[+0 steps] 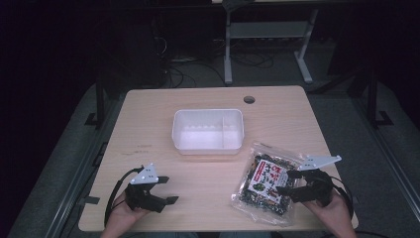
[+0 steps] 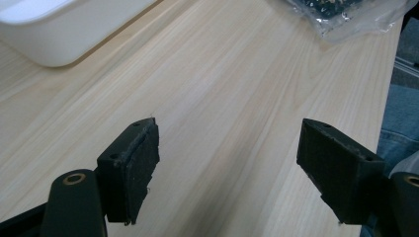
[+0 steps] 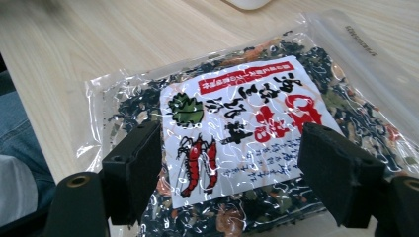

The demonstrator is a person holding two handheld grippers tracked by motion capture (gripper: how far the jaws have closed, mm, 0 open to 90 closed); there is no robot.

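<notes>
A clear packet of dark dried food [image 1: 266, 182] with a white and red label lies flat at the table's front right. My right gripper [image 1: 292, 181] hovers over its right side, open, the jaws straddling the label [image 3: 242, 123] without closing on it. A white plastic bin [image 1: 208, 130] with a divider stands at the table's middle. My left gripper [image 1: 167, 190] stands open above bare wood at the front left, nothing between its jaws. In the left gripper view the bin's corner [image 2: 59, 29] sits at top left and the packet's edge [image 2: 346, 15] at top right.
The light wooden table [image 1: 148, 124] has a round cable hole [image 1: 249, 99] near its far edge. Cables and a desk frame [image 1: 228, 44] lie on the dark floor beyond. Bare wood stretches between the two grippers.
</notes>
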